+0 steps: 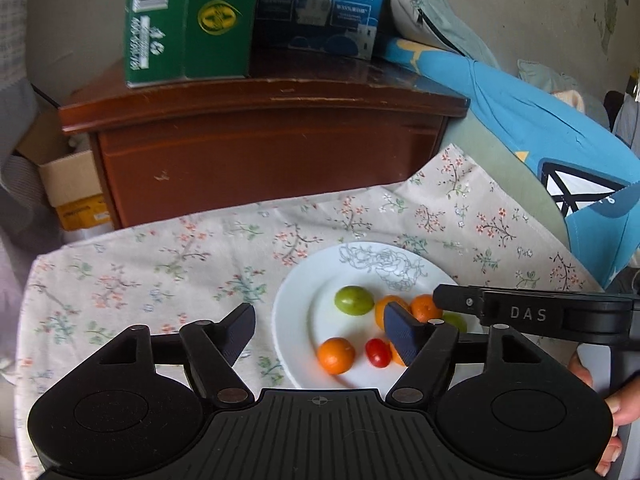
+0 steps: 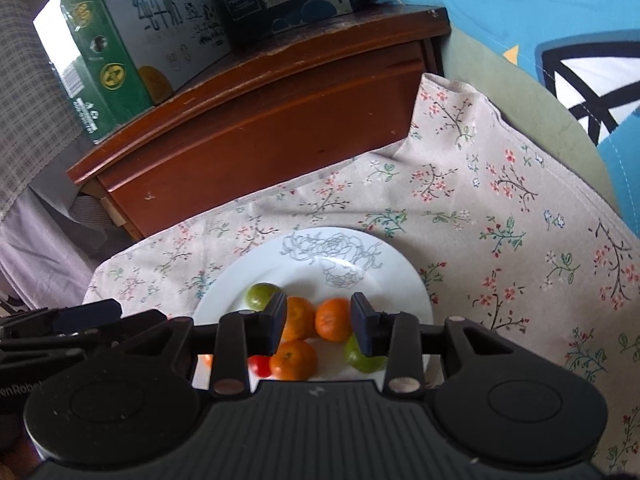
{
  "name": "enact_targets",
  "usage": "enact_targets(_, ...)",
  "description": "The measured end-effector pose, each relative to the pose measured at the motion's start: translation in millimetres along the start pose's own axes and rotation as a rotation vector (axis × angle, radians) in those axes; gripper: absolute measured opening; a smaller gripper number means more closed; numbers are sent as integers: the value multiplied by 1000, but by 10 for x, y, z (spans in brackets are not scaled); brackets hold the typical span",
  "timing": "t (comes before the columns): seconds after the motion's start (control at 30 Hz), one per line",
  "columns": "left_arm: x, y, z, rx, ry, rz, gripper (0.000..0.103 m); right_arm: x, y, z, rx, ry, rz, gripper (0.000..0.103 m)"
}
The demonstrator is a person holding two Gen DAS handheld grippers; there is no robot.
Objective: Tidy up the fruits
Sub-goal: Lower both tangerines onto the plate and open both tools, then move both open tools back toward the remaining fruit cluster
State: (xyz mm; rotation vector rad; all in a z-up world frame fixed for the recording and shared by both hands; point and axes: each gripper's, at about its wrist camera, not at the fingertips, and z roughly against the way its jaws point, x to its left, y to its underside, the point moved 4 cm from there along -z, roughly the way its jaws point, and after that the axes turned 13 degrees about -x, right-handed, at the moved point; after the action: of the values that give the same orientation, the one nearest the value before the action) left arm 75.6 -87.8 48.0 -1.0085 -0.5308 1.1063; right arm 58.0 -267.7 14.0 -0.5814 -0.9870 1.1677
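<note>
Fruit is grouped on the white plate (image 1: 296, 292); left gripper (image 1: 320, 332) fingers stand spread and empty, right gripper (image 2: 320, 320) fingers hang apart above a tangerine (image 2: 334, 318), gripping nothing.

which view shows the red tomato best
The left wrist view: the red tomato lies in full sight on the white plate. In the right wrist view only a part of it peeks out behind that gripper's left finger.

The white plate (image 1: 292, 300), printed with a grey flower outline, holds all the fruit: a green plum (image 1: 354, 300) nearest the flower, two oranges (image 2: 334, 319) touching mid-plate, a third orange (image 1: 336, 355) beside a red cherry tomato (image 1: 378, 353), another green plum (image 2: 360, 356) alongside
</note>
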Motion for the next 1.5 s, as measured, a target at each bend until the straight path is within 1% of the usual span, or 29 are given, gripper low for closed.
enact_targets(0.27, 122, 37, 268, -1, -41, -23, 71, 137, 115, 190, 6, -26, 7, 39)
enact_targets(0.5, 281, 121, 462, 3, -72, 17, 71, 277, 329, 363, 39, -55, 18, 39)
enact_targets(0.77, 397, 300, 596, 42, -101, 42, 71, 472, 593, 532, 72, -92, 48, 39)
enact_targets(1.03, 444, 517, 696, 85, -127, 35, 72, 563, 830, 647, 105, -111, 42, 39)
enact_targets(1.17, 500, 603, 743, 99, -142, 35, 72, 633, 946, 660, 126, -127, 56, 39)
enact_targets(1.37, 600, 757, 758, 138, -159, 21, 72, 804, 1107, 616, 145, -170, 131, 39)
enact_targets(1.5, 668, 835, 742, 155, -160, 45, 72, 879, 1149, 552, 145, -189, 156, 39)
